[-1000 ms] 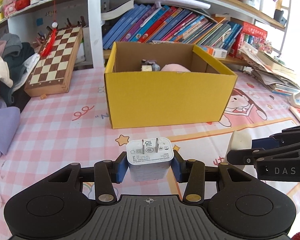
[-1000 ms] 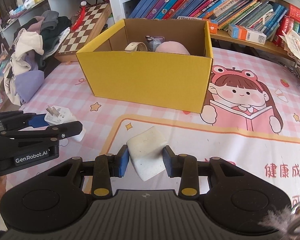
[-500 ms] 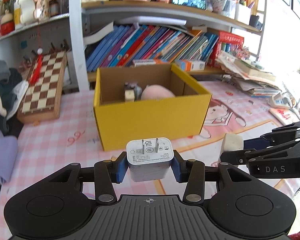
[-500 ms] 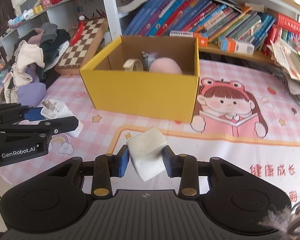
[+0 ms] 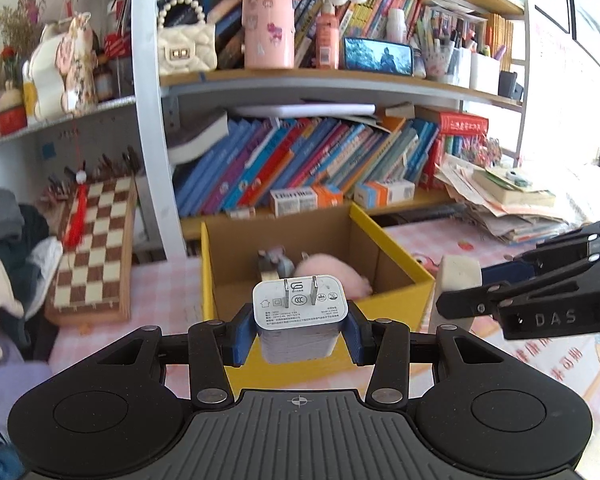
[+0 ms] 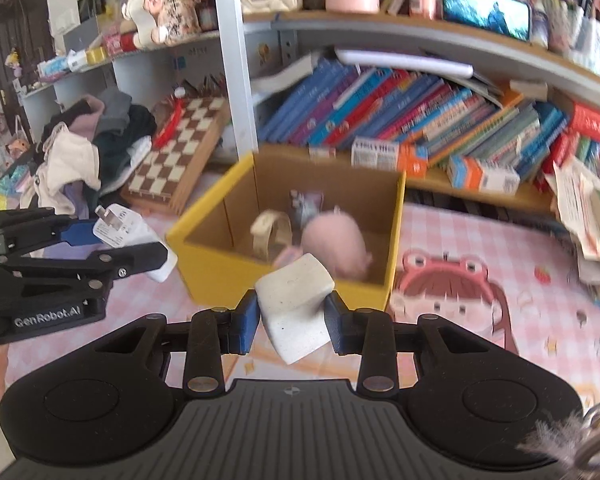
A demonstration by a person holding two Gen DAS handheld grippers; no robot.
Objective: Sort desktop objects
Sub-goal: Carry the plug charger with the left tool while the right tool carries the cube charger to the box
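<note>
My left gripper is shut on a white plug charger, prongs up, held above the near wall of the yellow cardboard box. My right gripper is shut on a white eraser block, held just before the box's near rim. The box holds a pink plush toy, a beige watch strap and a small grey item. The left gripper with the charger shows at the left of the right wrist view; the right gripper with the eraser shows at the right of the left wrist view.
The box stands on a pink checked tablecloth with a cartoon girl mat. A chessboard leans at the left beside a clothes pile. Bookshelves stand behind; stacked papers lie at the right.
Both grippers have risen and moved forward toward the box with their objects still held. The views now look down into the box from above its near wall.
</note>
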